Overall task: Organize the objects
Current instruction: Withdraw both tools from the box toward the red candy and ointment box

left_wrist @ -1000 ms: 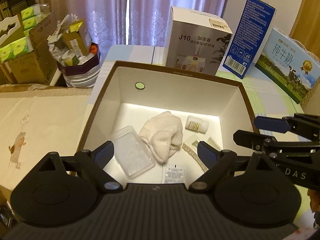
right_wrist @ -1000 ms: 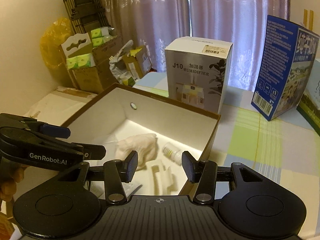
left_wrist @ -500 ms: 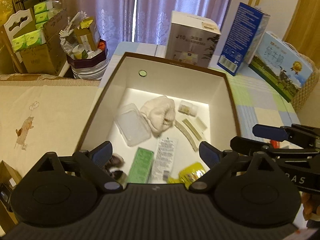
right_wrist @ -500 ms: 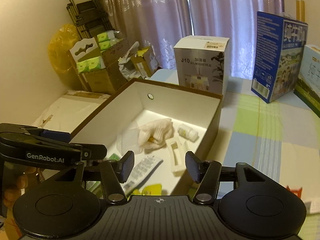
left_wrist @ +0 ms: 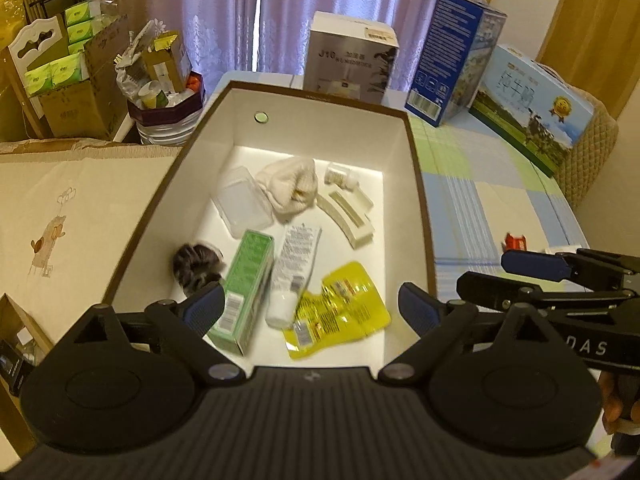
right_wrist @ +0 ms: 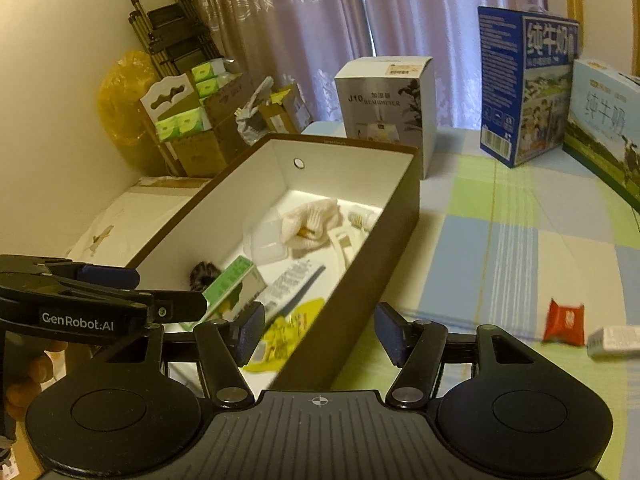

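An open brown box (left_wrist: 419, 184) with a white inside holds a clear plastic case (left_wrist: 242, 204), a white cloth (left_wrist: 290, 188), a small bottle (left_wrist: 340, 176), cream clips (left_wrist: 350, 216), a green carton (left_wrist: 246, 284), a white tube (left_wrist: 294, 268), a yellow pouch (left_wrist: 340, 312) and a dark scrunchie (left_wrist: 194, 268). My left gripper (left_wrist: 312, 308) hangs open above the box's near end with nothing between its fingers. My right gripper (right_wrist: 320, 334) hovers over the box's near right wall (right_wrist: 388, 248), its jaws opening and empty.
A red packet (right_wrist: 564, 322) and a small white item (right_wrist: 614, 342) lie on the checked tablecloth to the right of the box. A humidifier carton (left_wrist: 352, 60) and milk cartons (left_wrist: 532, 104) stand at the back. Cardboard boxes and a full bin (left_wrist: 164, 96) crowd the far left.
Both grippers have pulled back from the box and risen a little, so its near-end contents and the red packet now show. The right jaws stand wider than before.
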{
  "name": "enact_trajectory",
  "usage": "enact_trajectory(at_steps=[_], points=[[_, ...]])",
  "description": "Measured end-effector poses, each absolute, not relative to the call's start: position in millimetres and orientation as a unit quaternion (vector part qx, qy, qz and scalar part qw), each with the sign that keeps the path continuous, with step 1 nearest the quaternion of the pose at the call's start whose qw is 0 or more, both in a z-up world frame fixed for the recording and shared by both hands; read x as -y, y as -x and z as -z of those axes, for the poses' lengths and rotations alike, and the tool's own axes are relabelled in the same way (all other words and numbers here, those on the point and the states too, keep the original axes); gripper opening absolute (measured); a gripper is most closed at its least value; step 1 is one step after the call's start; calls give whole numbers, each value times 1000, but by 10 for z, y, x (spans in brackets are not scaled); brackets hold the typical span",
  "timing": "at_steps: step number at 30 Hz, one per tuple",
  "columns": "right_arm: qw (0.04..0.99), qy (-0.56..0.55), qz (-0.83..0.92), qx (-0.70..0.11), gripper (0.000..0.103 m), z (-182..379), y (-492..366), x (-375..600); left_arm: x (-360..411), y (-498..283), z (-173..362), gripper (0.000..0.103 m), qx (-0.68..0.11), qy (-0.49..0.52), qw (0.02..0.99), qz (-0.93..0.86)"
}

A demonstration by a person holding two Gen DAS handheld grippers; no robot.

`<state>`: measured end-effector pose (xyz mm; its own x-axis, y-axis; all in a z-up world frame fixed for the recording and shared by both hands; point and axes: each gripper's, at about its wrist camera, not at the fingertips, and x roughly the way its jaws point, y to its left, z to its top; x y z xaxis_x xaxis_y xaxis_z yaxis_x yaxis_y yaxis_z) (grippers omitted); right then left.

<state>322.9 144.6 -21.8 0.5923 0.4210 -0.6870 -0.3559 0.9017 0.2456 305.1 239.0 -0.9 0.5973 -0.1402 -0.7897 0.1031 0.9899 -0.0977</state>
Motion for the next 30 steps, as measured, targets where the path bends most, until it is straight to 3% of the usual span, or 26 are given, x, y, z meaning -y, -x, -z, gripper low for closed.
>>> enact_trajectory(at_steps=[30], points=[[865, -53, -200, -456, 63, 422, -2513, -144, -1123, -2340, 252, 92, -487, 1, 870, 75]])
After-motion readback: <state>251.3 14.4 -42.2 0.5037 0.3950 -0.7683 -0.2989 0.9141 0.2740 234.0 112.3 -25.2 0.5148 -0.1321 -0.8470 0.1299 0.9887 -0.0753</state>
